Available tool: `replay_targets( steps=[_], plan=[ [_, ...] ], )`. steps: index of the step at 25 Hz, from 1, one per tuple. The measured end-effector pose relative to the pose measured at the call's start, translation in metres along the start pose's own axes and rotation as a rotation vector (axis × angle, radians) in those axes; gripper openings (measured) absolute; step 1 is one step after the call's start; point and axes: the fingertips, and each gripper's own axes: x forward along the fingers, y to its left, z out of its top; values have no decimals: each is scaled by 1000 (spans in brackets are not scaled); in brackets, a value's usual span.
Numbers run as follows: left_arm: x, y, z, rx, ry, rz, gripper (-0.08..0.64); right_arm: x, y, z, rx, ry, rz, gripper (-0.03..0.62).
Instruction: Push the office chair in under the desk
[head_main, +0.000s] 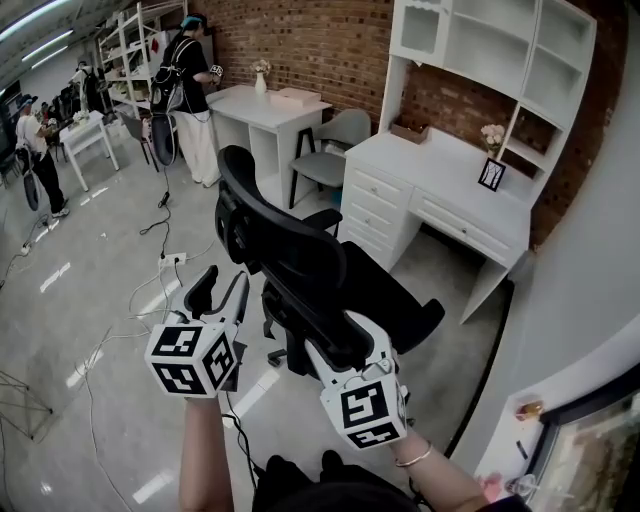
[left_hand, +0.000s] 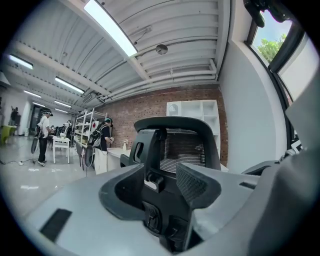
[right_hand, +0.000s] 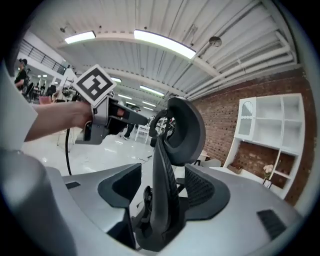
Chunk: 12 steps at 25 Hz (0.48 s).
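Observation:
A black office chair (head_main: 300, 260) stands on the floor with its back toward me and its seat facing the white desk (head_main: 450, 170) at the right. My right gripper (head_main: 345, 335) straddles the near edge of the backrest (right_hand: 165, 165); its jaws stand wide, with a gap showing beside the left pad (right_hand: 132, 182). My left gripper (head_main: 222, 285) is open just left of the backrest, aimed at the chair's rear spine (left_hand: 185, 145), with nothing pressed between its pads. The left gripper's marker cube (right_hand: 94, 83) shows in the right gripper view.
A white hutch (head_main: 500, 50) tops the desk, which carries a small picture frame (head_main: 490, 175). A grey chair (head_main: 335, 150) and a white table (head_main: 265, 110) stand behind. Cables (head_main: 165, 260) lie on the floor at the left. People (head_main: 190, 90) stand at the back.

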Motion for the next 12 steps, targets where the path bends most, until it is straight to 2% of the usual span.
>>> replay_targets(
  steps=[3, 5, 8, 12],
  plan=[
    [8, 12, 5, -3, -17, -35, 183, 11, 3, -8, -75, 49, -63, 245],
    [13, 19, 6, 3, -20, -78, 183, 18, 1, -12, -92, 80, -137, 242],
    [23, 31, 5, 26, -11, -164, 183, 23, -2, -16, -103, 148, -261, 198],
    [28, 56, 11, 50, -10, -232, 183, 29, 1, -15, -80, 197, -308, 210]
  ],
)
